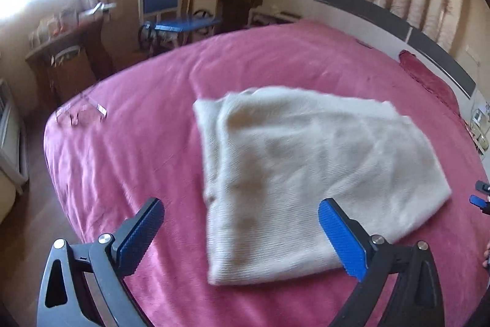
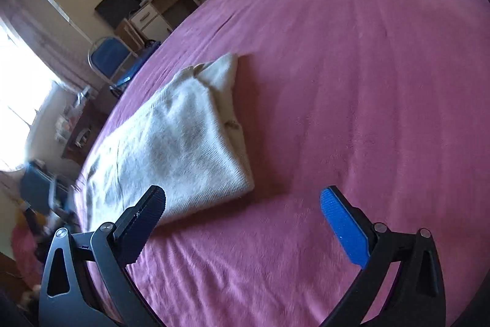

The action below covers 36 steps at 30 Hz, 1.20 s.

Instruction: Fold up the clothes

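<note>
A cream knitted garment (image 1: 306, 173) lies folded into a rough rectangle on the pink bedspread (image 1: 128, 161). My left gripper (image 1: 242, 210) hovers open above its near edge, nothing between the blue pads. In the right wrist view the same garment (image 2: 177, 143) stretches away to the left on the bedspread (image 2: 367, 81). My right gripper (image 2: 243, 198) is open above the garment's near corner, its left finger (image 2: 147, 216) over the cloth and its right finger (image 2: 340, 219) over bare bedspread. The tips of the right gripper (image 1: 480, 198) show at the left wrist view's right edge.
A dark-and-white headboard (image 1: 398, 29) and a red pillow (image 1: 428, 78) bound the bed's far right. A clear plastic hanger (image 1: 82, 112) lies at the bed's left edge. A blue chair (image 1: 162, 5), desk and shelves stand beyond the bed.
</note>
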Each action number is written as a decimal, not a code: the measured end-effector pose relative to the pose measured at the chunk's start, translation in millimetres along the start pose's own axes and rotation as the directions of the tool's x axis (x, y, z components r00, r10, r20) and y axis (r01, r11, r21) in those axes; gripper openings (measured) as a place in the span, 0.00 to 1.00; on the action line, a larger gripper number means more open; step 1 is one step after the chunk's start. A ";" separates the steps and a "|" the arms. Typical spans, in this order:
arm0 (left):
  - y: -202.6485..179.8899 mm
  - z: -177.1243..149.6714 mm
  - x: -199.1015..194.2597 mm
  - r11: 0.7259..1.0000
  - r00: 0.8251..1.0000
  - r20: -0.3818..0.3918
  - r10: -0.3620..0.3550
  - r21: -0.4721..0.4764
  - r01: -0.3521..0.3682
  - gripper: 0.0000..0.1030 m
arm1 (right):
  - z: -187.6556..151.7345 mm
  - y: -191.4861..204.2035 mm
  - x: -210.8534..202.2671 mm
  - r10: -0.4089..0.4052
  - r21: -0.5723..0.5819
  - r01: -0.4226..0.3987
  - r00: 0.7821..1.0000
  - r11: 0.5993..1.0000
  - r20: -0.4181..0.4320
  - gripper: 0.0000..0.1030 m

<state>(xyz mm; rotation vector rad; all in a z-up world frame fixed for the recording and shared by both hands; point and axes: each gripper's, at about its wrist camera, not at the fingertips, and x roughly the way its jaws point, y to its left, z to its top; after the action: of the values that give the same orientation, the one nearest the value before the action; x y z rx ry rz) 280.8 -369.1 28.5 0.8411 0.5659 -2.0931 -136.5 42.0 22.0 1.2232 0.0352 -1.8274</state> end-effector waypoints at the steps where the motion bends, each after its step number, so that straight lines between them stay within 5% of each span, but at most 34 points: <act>1: -11.2 0.0 -3.8 1.000 1.000 0.011 -0.002 0.029 0.002 1.00 | -2.8 8.2 -0.5 -0.019 -0.025 0.019 1.000 1.000 -0.006 1.00; 5: -61.0 -11.9 -16.6 0.984 1.000 0.023 -0.020 0.176 0.016 1.00 | -21.1 56.2 7.5 -0.111 -0.166 0.105 0.994 0.980 -0.024 1.00; 8: -98.4 -23.1 -25.8 0.959 0.999 0.024 -0.038 0.281 0.029 1.00 | -45.3 99.5 9.6 -0.219 -0.306 0.213 0.976 0.928 0.014 1.00; 14: -136.3 -37.8 -48.3 0.949 0.996 0.055 -0.068 0.313 0.047 0.98 | -79.7 171.7 2.4 -0.333 -0.469 0.361 0.932 0.806 0.146 1.00; 19: -140.1 -33.9 -67.4 0.963 0.980 0.149 -0.134 0.252 0.093 0.98 | -89.5 189.4 -28.4 -0.309 -0.408 0.418 0.900 0.811 0.307 1.00; 23: -140.9 -37.3 -62.3 0.970 0.983 0.118 -0.140 0.216 0.112 0.97 | -92.0 186.4 -33.9 -0.230 -0.364 0.335 0.925 0.869 0.303 1.00; 27: -145.7 -46.1 -66.7 0.976 0.986 0.156 -0.052 0.217 0.017 0.97 | -94.6 176.9 -38.3 -0.253 -0.292 0.350 0.912 0.890 0.322 1.00; 30: -147.6 -48.5 -66.8 0.975 0.986 0.166 -0.032 0.220 -0.005 0.97 | -96.2 173.6 -39.2 -0.280 -0.258 0.381 0.892 0.888 0.355 1.00; 34: -140.1 -47.6 -62.8 0.986 0.989 0.140 0.040 0.158 -0.062 0.94 | -95.4 169.1 -43.9 -0.409 -0.163 0.499 0.826 0.851 0.387 1.00; 36: -135.4 -48.2 -58.7 0.986 0.988 0.122 0.090 0.131 -0.106 0.88 | -94.5 165.8 -43.0 -0.433 -0.139 0.514 0.817 0.847 0.382 1.00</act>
<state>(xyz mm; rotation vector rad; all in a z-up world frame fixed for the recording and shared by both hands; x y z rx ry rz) 217.1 -229.6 52.6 0.8017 0.3151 -2.0927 49.5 17.4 77.2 0.7546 0.3921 -2.3732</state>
